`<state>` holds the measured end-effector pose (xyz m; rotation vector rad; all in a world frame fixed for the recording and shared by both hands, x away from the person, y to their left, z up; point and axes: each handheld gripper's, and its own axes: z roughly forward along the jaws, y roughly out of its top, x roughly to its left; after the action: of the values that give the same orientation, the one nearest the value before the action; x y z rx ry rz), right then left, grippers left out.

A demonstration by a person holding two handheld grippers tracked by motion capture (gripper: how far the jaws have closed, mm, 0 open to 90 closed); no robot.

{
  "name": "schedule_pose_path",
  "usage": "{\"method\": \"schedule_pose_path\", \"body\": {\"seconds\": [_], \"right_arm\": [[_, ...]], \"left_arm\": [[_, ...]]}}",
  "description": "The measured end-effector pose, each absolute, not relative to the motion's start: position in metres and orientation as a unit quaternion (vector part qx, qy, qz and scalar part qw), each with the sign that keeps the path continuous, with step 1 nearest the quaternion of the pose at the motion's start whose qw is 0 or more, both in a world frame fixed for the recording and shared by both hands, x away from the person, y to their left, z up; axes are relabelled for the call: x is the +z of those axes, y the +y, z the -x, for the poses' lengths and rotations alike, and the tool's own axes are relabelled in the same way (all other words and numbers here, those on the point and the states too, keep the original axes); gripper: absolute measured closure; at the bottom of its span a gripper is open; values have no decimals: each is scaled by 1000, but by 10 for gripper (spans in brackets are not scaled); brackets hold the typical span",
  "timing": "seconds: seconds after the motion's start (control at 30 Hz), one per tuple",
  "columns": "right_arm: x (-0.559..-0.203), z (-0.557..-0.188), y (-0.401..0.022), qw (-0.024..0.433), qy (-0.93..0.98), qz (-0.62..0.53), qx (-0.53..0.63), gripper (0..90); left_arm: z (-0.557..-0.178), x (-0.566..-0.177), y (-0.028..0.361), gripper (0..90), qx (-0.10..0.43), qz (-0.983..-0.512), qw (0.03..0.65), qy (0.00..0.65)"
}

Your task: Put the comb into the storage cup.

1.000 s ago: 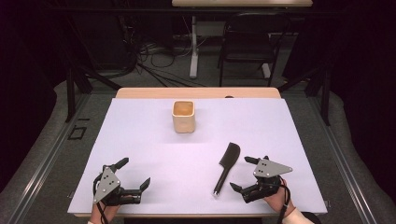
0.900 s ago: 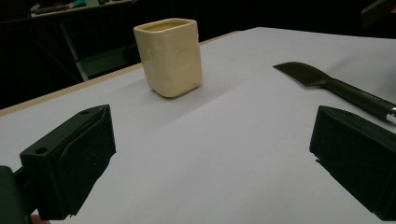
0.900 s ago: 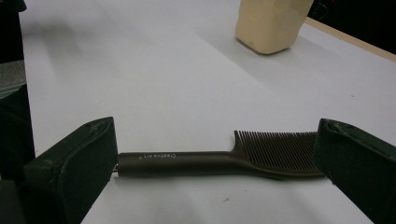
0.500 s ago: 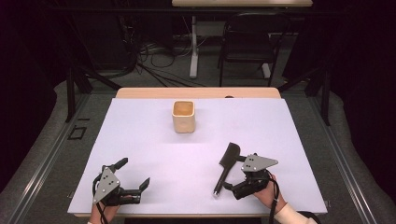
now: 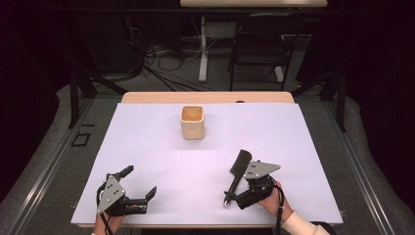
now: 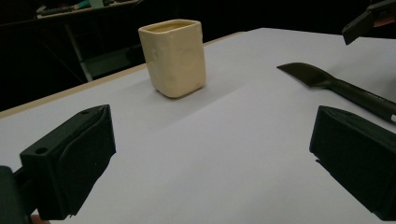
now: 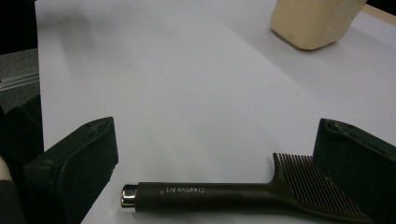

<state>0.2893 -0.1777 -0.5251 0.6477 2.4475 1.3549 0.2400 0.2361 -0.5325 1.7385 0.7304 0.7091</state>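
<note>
A black comb (image 5: 238, 170) with a long handle lies on the white table cover (image 5: 147, 142), right of centre. My right gripper (image 5: 237, 196) stands open at the handle end. In the right gripper view the comb (image 7: 233, 196) lies crosswise between the two wide-apart jaws of this gripper (image 7: 219, 140), teeth by the right jaw. A cream square cup (image 5: 192, 122) stands upright farther back, near the middle. My left gripper (image 5: 140, 181) rests open near the front left edge with nothing between its fingers. The left gripper view shows the cup (image 6: 175, 56) ahead and the comb (image 6: 336, 86) to the right.
The white cover reaches a wooden table edge (image 5: 205, 97) at the back. Beyond it are a dark floor, cables and a chair (image 5: 257, 44). The right gripper's tip (image 6: 369, 21) shows at the top right of the left gripper view.
My right gripper has moved left, from beside the comb to its handle end, and now has the handle between its open jaws. The left gripper has stayed in place.
</note>
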Motion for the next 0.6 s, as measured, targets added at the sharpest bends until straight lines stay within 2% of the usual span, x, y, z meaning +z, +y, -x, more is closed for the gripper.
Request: {"method": "schedule_pose_path", "body": {"seconds": [0.6], "right_arm": [[-527, -295, -162, 96, 859, -212, 456, 0]], "left_arm": [[-240, -533, 237, 2, 298, -729, 535, 305]]}}
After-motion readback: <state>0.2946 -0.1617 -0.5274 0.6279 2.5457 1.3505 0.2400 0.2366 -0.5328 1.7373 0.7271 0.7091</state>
